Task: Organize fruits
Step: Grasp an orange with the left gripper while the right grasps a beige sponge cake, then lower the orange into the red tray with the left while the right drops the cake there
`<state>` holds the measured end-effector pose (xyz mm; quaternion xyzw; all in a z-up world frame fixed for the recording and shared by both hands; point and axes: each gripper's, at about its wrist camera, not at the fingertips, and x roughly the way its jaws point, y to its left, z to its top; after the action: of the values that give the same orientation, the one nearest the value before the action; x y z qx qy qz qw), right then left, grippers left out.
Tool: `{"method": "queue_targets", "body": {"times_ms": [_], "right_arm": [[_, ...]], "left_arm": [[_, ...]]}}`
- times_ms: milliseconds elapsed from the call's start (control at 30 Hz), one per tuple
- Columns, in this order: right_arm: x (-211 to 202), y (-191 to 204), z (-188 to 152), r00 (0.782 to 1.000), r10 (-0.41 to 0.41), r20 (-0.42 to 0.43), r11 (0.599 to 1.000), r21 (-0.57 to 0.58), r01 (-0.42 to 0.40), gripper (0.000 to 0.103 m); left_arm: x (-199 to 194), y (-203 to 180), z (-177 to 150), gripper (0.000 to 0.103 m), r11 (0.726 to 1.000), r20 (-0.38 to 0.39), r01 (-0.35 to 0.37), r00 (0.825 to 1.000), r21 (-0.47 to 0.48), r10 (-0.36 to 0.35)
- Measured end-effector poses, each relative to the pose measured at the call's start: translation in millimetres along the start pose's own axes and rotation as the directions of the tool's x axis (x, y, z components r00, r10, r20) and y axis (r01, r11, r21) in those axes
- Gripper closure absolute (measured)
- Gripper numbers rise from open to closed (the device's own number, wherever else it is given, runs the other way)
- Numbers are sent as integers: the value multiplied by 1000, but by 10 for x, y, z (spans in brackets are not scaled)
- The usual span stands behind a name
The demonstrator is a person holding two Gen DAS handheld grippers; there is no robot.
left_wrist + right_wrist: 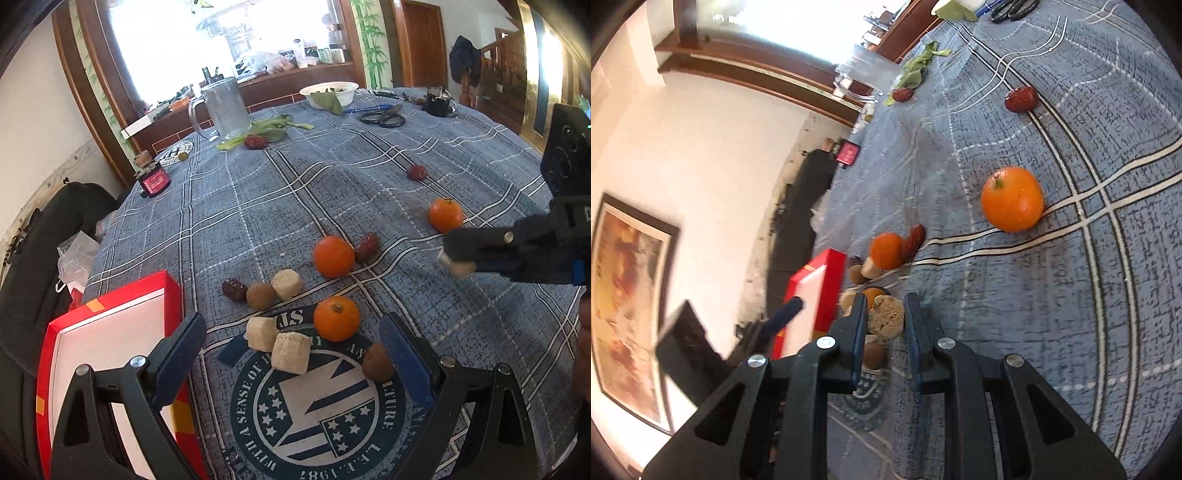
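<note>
Left gripper: fingers spread wide, holding nothing, over the near edge of the tablecloth. Between them lie two pale blocks, an orange and a brown round fruit. Red box sits at the near left edge. Right gripper: fingers narrow, clamping a pale cylindrical piece. Farther in, two more oranges and red dates. At the far edge, a white bowl.
</note>
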<state>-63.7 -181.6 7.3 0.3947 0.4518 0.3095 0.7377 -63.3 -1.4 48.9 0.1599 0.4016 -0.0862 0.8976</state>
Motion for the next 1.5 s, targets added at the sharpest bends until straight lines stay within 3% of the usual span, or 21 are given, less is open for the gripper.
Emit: {"method": "queue_targets", "body": {"times_ms": [67, 233, 267, 367, 467, 700, 900, 1033, 1100, 1233, 1500], "right_arm": [[-66, -5, -4, 1000, 19, 18, 1000, 8, -19, 81], [-218, 18, 11, 995, -28, 91, 1000, 3, 28, 81], [-227, 33, 5, 995, -39, 97, 999, -6, 40, 81], [-254, 36, -8, 994, -45, 97, 999, -24, 48, 81], [-229, 33, -14, 994, -49, 93, 998, -34, 53, 81], [-157, 122, -46, 988, -112, 102, 988, -99, 122, 81], [-102, 306, -137, 972, -183, 148, 948, -235, 214, 81], [-28, 454, -220, 960, -217, 177, 911, -316, 265, 81], [54, 583, -317, 956, -233, 181, 888, -361, 285, 81], [336, 875, -532, 973, -197, 117, 882, -413, 229, 81], [1082, 1655, -1039, 987, -160, -3, 803, -582, 129, 81]], "left_arm": [[39, -20, 25, 16, 1000, -7, 9, 1000, 7, -9], [130, -105, 69, 32, 999, -29, 28, 999, 36, -27], [147, -122, 80, 40, 999, -33, 32, 999, 40, -31], [201, -156, 94, 49, 998, -51, 47, 998, 45, -45], [272, -161, 76, 71, 996, -80, 82, 994, 34, -79], [165, -107, 55, 73, 996, -49, 91, 995, -8, -91], [-373, 132, -35, 73, 997, 71, 41, 997, -65, -36], [-691, 454, -240, 73, 989, 119, -20, 992, -146, 37], [-794, 680, -391, 73, 978, 116, -61, 990, -202, 86], [-891, 1126, -710, 73, 941, 76, -159, 979, -297, 190], [-862, 1729, -1261, 73, 862, -36, -283, 954, -420, 296]]}}
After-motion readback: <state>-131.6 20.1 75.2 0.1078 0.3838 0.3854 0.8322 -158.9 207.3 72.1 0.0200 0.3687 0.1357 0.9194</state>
